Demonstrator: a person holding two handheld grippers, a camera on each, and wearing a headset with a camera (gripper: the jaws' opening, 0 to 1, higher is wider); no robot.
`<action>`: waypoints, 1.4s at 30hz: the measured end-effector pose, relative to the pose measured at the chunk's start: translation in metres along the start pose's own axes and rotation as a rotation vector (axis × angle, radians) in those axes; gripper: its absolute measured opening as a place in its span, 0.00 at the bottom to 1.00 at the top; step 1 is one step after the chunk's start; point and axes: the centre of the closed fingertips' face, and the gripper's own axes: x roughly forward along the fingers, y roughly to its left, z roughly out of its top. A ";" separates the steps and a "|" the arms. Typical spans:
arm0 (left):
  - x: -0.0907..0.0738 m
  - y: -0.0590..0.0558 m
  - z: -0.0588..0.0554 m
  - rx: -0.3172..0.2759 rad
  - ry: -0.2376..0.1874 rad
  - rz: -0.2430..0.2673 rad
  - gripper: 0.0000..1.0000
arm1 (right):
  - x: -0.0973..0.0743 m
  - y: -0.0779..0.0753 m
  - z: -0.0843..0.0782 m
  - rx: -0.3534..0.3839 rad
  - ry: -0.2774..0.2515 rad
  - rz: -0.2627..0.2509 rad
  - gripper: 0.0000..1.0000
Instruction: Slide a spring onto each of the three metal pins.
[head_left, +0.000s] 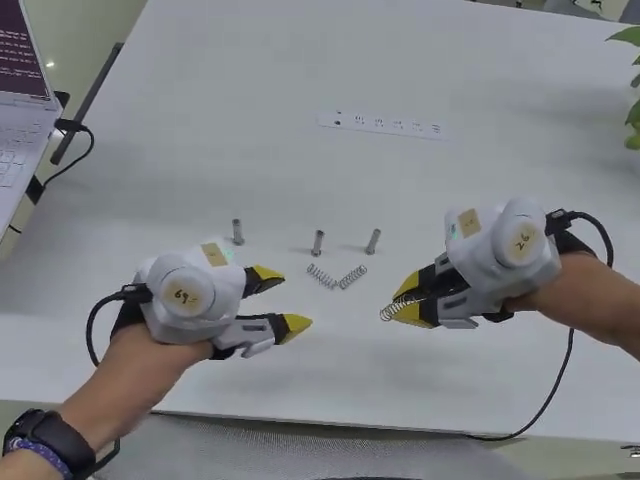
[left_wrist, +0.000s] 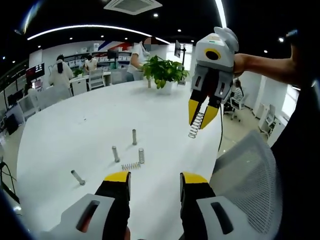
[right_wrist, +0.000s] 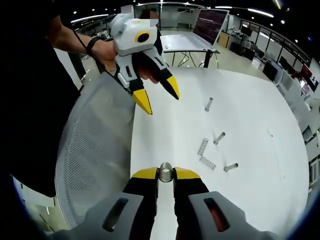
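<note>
Three short metal pins (head_left: 238, 232) (head_left: 317, 242) (head_left: 372, 240) stand bare in a row on the white table. Two loose springs (head_left: 321, 276) (head_left: 351, 277) lie just in front of the middle and right pins. My right gripper (head_left: 408, 300) hovers right of them, shut on a third spring (head_left: 392, 310), which the right gripper view shows end-on between the pads (right_wrist: 166, 172). My left gripper (head_left: 280, 300) is open and holds nothing, in front of the left pin. The left gripper view shows the pins (left_wrist: 115, 153), the springs (left_wrist: 131, 166) and the held spring (left_wrist: 195, 127).
A laptop (head_left: 20, 80) and a black cable (head_left: 70, 150) sit at the far left. A white power strip (head_left: 380, 124) lies behind the pins. A plant (head_left: 630, 90) is at the right edge. A mesh chair (right_wrist: 85, 150) stands at the table's near edge.
</note>
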 end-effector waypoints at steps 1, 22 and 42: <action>-0.002 0.003 0.000 -0.006 -0.005 0.011 0.34 | 0.000 -0.002 0.000 0.001 0.000 -0.001 0.09; -0.036 0.050 -0.029 -0.085 0.006 0.174 0.52 | 0.015 -0.032 0.017 0.002 0.010 0.010 0.09; -0.065 0.070 -0.048 -0.119 0.014 0.248 0.59 | 0.043 -0.076 0.051 -0.019 0.009 -0.007 0.09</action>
